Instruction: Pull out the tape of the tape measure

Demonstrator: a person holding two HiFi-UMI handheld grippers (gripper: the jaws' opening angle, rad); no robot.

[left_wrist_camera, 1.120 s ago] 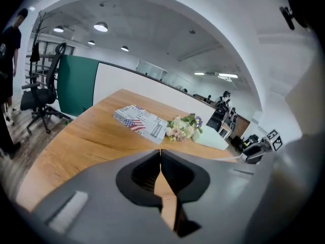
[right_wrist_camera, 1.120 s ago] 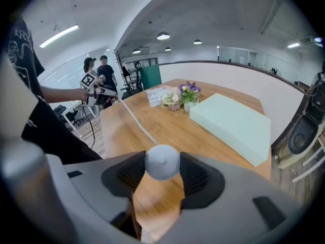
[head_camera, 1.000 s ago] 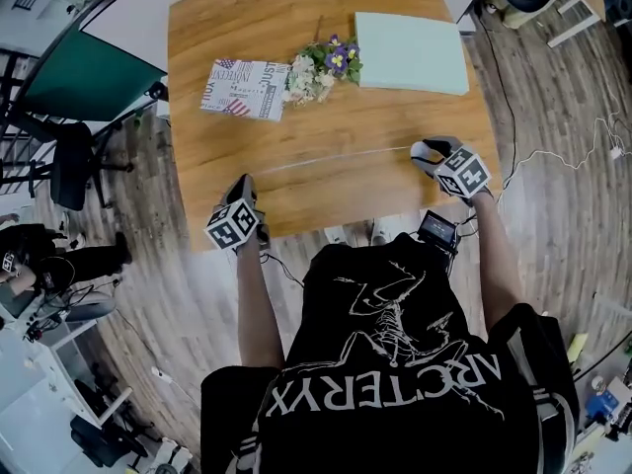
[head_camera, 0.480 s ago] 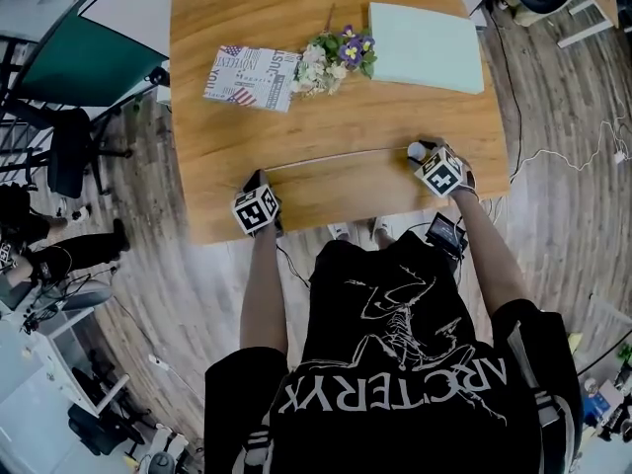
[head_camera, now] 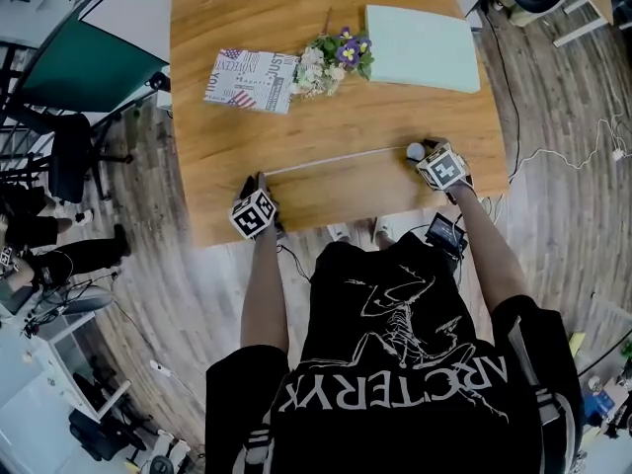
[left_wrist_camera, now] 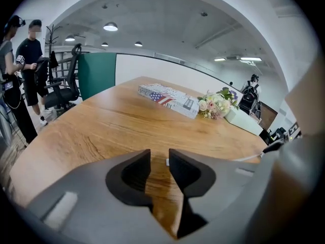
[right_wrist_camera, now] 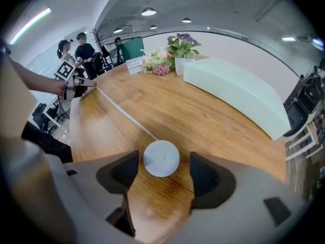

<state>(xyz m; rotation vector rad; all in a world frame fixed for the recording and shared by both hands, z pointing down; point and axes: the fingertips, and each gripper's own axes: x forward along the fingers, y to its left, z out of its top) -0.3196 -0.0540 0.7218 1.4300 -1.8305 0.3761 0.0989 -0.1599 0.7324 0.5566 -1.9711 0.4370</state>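
Note:
A white tape lies stretched across the wooden table, from the left gripper to a round white tape measure case. My left gripper is at the tape's left end. Its jaws are opening, a narrow gap apart, and the tape's small end tab lies on the wood just beyond the tips, not pinched. My right gripper is at the case. Its jaws are opening, and the case stands between them with a gap on each side. The tape runs from it toward the left gripper.
At the table's back lie a flag-patterned box, a small bouquet and a mint-green box. An office chair stands off the table's left side, and two people stand beyond it. Both grippers work near the table's front edge.
Both grippers have come slightly closer together over the last second, then held nearly still. The tape stays stretched between them on the table.

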